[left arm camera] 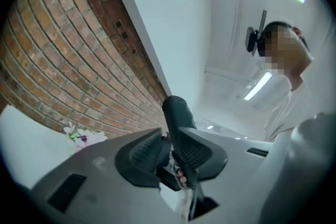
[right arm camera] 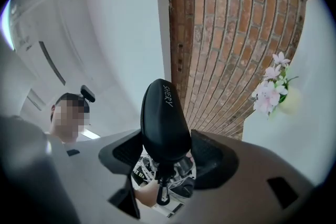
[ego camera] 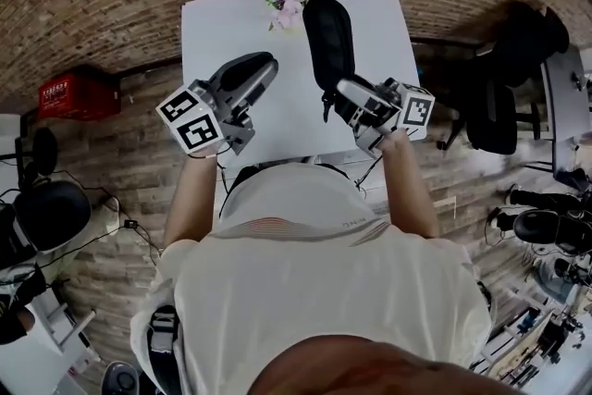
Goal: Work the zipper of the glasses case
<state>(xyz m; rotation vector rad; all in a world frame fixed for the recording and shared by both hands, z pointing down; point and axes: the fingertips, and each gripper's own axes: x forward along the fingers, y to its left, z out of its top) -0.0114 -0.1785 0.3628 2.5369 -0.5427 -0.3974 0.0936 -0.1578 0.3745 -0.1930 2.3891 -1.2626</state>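
The right tool [right arm camera: 165, 156] grips the glasses case [right arm camera: 164, 113] wide at its lower end, upright above the bench [ego camera: 240, 23], while the left tool [left arm camera: 170, 153] is narrow and empty nearby, so a hard tug on the dangling zipper pull [right arm camera: 163, 194] could twist the case loose.

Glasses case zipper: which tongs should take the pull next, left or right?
Left, probably. The right tongs clamp the glasses case, its zipper pull dangling below; the left tongs are shut, look free, and sit beside it.
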